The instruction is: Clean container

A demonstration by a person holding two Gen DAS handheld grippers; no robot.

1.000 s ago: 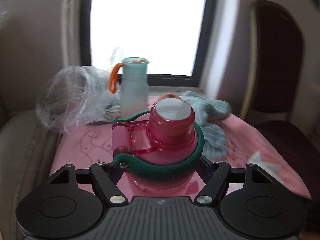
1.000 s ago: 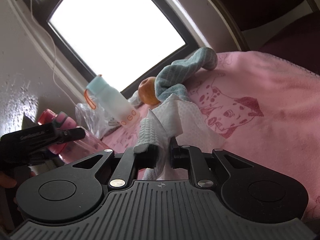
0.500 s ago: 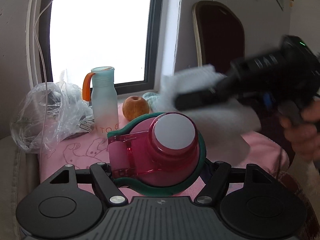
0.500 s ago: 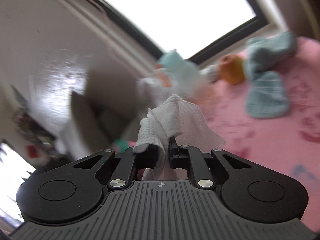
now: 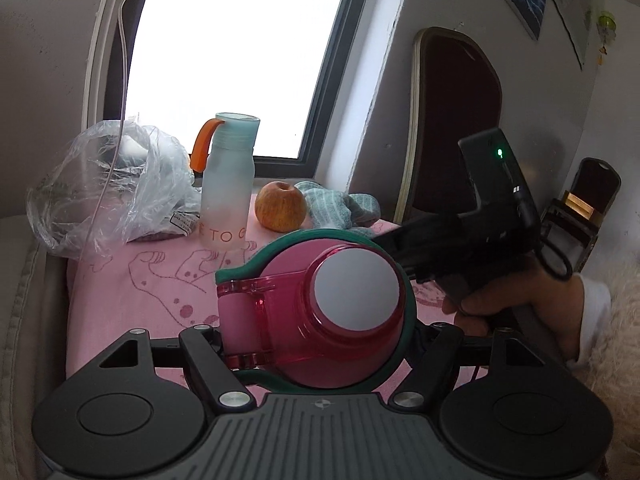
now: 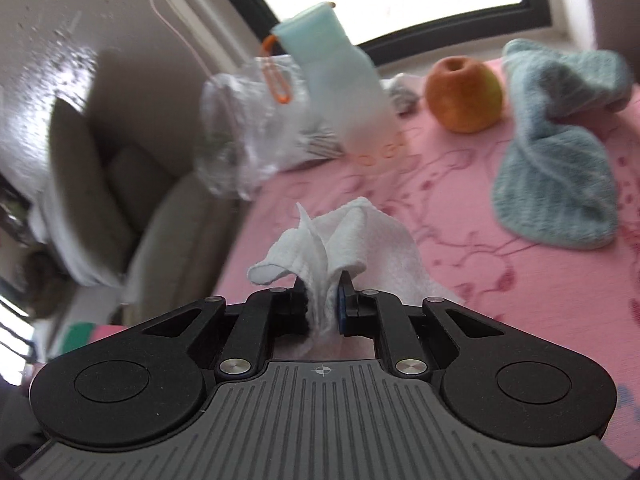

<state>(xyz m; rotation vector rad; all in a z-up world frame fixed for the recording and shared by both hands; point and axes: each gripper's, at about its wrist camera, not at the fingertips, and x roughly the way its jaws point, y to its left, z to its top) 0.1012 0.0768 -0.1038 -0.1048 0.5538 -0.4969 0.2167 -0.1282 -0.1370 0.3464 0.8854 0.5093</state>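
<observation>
In the left wrist view the left gripper (image 5: 316, 328) is spread fairly wide and clamped on a pink bottle (image 5: 320, 312), which fills the lower centre of the frame; the bottle's lid end faces the camera, with a grey disc on the cap and a dark green band around it, and the fingers press on its two flanks. Just right of the bottle, at mid-right of the frame, a hand (image 5: 516, 304) grips the black handle of the right gripper (its fingertips are hidden behind the bottle here). In the right wrist view the right gripper (image 6: 323, 308) is nearly closed, pinching a crumpled white paper towel (image 6: 344, 240) that bunches up above the fingers at the centre of the frame, over the pink cloth (image 6: 460, 208) that covers the surface. Farther back on the cloth, in the upper half of both views, stand a frosted pale green bottle (image 5: 229, 184) with an orange loop, an apple (image 5: 281, 206) just to its right, and a folded blue-green towel (image 6: 556, 160) beside the apple. A crumpled clear plastic bag (image 5: 108, 184) lies left of the frosted bottle, beneath the bright window (image 5: 232, 52). A dark chair back (image 5: 456, 120) stands at the upper right of the left view.
</observation>
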